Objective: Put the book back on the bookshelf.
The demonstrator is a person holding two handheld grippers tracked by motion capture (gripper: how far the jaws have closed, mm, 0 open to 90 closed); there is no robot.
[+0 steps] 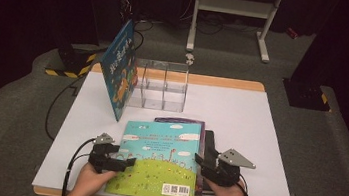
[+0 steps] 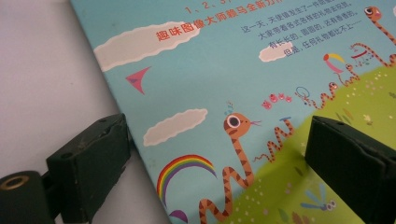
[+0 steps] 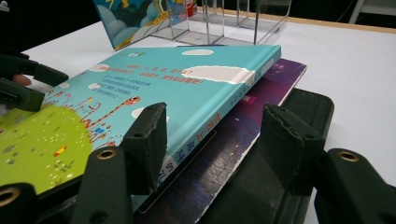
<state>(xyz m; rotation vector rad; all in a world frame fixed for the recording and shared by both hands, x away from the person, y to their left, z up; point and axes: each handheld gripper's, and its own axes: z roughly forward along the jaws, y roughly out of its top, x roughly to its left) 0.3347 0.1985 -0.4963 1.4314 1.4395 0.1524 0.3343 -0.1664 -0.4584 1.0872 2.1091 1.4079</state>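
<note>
- Both forearms are seen coming in from the near edge of the tabletop in the high view, one hand at each side of a stack of books.
- The left gripper is held low at the left edge of the blue picture book, pointing toward the right across the cover.
- The right gripper is held at the right edge of the same book, its grey plate on top, pointing toward the left.
- In the left gripper view the fingers are spread wide: one sits over the bare tabletop just outside the book's edge, the other over the green part of the cover; the edge of the book lies between them and no pressing is seen.
- In the right gripper view the fingers are parted as well: one rests at the spine edge of the blue picture book, the other stands off over a black book at the bottom of the stack; a firm grip cannot be made out.
- A purple book is shown between the blue and black ones in the right gripper view; in the high view a thin strip of it is visible.
- The high view alone gives the layout: the stack lies at the near middle of the tabletop, with a clear rack farther back and another book leaning against its left side.
</note>
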